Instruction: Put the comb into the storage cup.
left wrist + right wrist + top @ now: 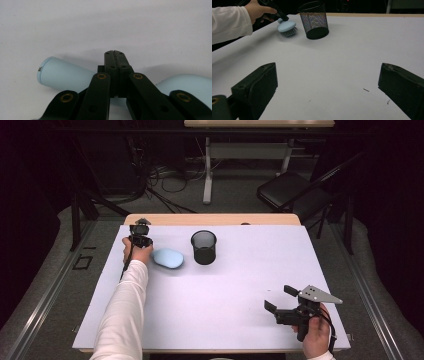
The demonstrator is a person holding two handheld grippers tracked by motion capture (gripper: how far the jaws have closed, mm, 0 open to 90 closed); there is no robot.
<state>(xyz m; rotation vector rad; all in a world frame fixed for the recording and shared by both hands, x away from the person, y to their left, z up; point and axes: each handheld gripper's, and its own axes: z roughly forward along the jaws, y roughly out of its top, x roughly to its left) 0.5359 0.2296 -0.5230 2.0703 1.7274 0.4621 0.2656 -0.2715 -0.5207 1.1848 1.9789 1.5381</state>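
Observation:
A light blue brush (167,258) lies on the white sheet at the back left, bristles down in the right gripper view (286,26). Just right of it stands a black mesh cup (204,247), upright and empty as far as I can see. My left gripper (140,239) is at the brush's left end. Its jaws (115,53) are pressed together, and the brush handle (65,75) runs across behind them. Whether they pinch the handle is hidden. My right gripper (278,299) hovers at the front right, open with nothing between its fingers (257,85).
The white sheet (225,295) covers most of the wooden table (215,219). A black chair (292,190) and a desk frame with cables stand on the floor beyond the far edge. A white-sleeved forearm (125,310) crosses the sheet's left side.

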